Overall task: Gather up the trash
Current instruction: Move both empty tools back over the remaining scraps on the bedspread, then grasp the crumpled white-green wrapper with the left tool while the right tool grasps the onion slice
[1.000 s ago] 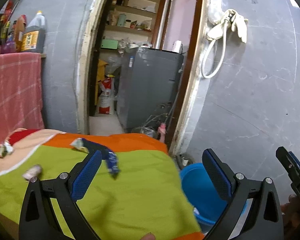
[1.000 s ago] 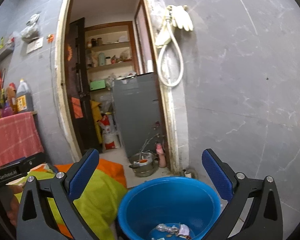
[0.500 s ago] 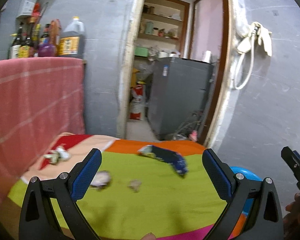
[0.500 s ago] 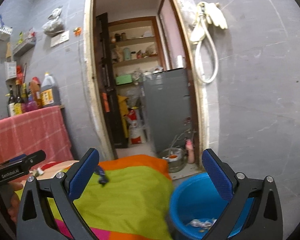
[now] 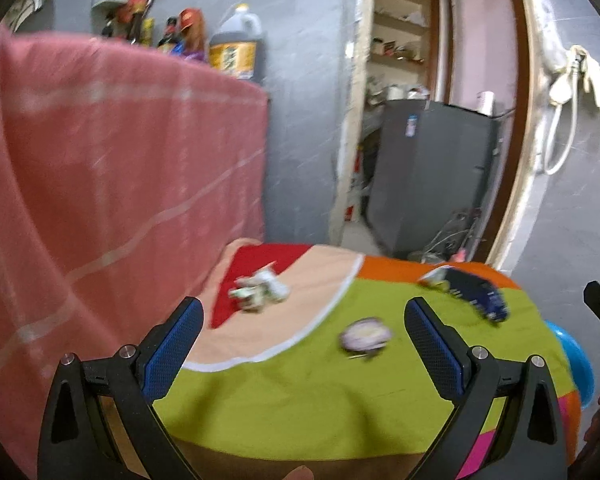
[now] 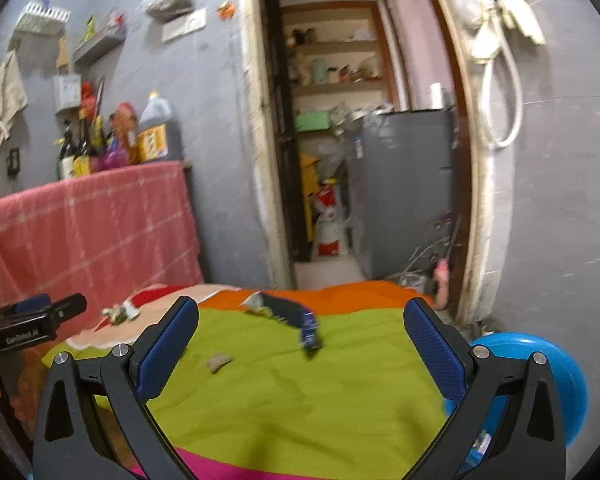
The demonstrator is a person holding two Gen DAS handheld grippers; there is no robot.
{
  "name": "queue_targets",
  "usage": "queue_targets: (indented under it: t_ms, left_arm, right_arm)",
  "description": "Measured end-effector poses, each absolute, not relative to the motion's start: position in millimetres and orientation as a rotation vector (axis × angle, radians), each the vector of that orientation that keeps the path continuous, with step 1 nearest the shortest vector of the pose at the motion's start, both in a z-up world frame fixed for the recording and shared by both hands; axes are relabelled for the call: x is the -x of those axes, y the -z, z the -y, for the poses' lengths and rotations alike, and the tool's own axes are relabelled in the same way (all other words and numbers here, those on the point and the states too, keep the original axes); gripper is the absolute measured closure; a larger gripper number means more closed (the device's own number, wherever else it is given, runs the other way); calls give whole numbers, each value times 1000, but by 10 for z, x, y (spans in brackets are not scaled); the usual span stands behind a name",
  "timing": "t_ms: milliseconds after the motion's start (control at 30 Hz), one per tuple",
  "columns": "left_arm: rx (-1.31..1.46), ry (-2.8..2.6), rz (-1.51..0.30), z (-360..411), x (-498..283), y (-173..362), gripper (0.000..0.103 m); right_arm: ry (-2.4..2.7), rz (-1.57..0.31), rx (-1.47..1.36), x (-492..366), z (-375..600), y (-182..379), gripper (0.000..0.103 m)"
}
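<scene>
Since a second ago you have swung both cameras left: the blue bucket (image 6: 540, 364) has slid to the right edge. On the bright cloth (image 5: 300, 392) covering the bench lie a crumpled white wad (image 5: 260, 290), a dark blue wrapper (image 5: 472, 292) and a small round scrap (image 5: 366, 336). Your left gripper (image 5: 300, 340) and right gripper (image 6: 300, 344) have jaws spread wide, holding nothing.

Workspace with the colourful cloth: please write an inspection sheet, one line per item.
Surface: colourful cloth, mostly lime green.
Job's things: dark blue wrapper, crumpled white wrapper, round wad, small scrap; blue bucket beside the cloth.
Clutter: bottles above the pink towel.
Grippers: left gripper and right gripper open, empty.
Cables: white hose on wall.
Surroundings: grey walls, doorway, grey fridge.
</scene>
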State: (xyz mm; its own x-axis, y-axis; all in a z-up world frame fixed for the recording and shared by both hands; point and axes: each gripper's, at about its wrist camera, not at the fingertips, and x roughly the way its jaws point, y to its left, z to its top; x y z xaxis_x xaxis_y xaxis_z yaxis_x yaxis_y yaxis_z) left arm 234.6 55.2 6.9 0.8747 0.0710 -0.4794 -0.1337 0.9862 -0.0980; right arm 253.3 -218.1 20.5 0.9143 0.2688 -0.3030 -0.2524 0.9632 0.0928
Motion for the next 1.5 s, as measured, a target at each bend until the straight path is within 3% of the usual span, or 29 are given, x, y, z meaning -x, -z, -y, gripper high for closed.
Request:
queue_targets:
  t_ms: [467, 533, 667, 1100, 1300, 1500]
  left_arm:
    - [134, -143, -605, -1005, -2635, 191, 5]
    - [132, -136, -614, -1025, -2696, 218, 6]
    - [149, -111, -642, -1085, -2834, 274, 21]
    - [257, -21, -736, -1298, -3180, 396, 69]
    - [294, 8, -772, -1357, -3210, 428, 81]
    - [311, 17, -778, -1415, -3186, 418, 86]
  right_arm:
    - [-418, -493, 26, -3015, 1445, 67, 0]
    - [-446, -531, 20, -3097, 1382, 107, 4]
    - [-484, -607, 17, -3252, 1249, 191, 16]
    - [-556, -758, 111, -3508, 757, 413, 21]
    - [-576, -816, 144, -3609, 608, 510, 30]
    - [-610, -875, 154, -3682, 504, 592, 33]
